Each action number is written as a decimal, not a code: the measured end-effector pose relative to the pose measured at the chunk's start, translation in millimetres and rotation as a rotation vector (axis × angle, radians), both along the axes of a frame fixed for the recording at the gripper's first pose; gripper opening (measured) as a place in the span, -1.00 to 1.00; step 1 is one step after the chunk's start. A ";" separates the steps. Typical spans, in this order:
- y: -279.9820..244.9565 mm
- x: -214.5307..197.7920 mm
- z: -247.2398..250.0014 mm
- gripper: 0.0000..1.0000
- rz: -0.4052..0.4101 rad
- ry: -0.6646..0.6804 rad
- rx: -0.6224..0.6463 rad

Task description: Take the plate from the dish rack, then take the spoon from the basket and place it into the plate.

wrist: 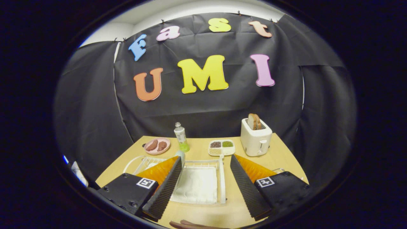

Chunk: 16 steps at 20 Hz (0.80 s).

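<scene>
Claw [206, 165] fingers stand wide apart, gripping nothing, hovering over the near half of the wooden desk [286, 156].

Between the fingers, in the lower middle of the frame, I see a white wire dish rack [222, 181] with a white cloth or mat lying in it. A white plate [132, 163] rims out from behind the left finger, at the rack's left end; partly hidden, so I cannot tell how it sits.

Beyond the fingers, centre of frame: a pink dish [157, 146] with two brown pieces, a bottle [181, 136] just right of it, a divided white tray [221, 147] of grains, and a white toaster [255, 137] with bread standing in its slot.

I cannot make out the spoon or the basket.
</scene>
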<state>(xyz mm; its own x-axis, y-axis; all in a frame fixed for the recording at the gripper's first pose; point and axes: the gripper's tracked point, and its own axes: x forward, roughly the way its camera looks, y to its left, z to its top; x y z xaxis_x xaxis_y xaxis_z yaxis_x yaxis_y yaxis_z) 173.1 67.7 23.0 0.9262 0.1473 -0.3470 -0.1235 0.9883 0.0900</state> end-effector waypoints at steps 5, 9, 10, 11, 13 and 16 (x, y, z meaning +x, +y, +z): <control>37.5 48.9 -9.6 0.96 0.062 0.166 -0.061; 79.9 60.2 -46.0 0.97 0.116 0.383 -0.145; 89.7 58.9 -49.2 0.97 0.131 0.416 -0.168; 95.7 59.9 -55.3 0.96 0.134 0.456 -0.205; 89.0 58.8 -67.3 0.94 0.074 0.550 -0.302; 86.8 72.9 -62.0 0.76 -0.022 0.577 -0.432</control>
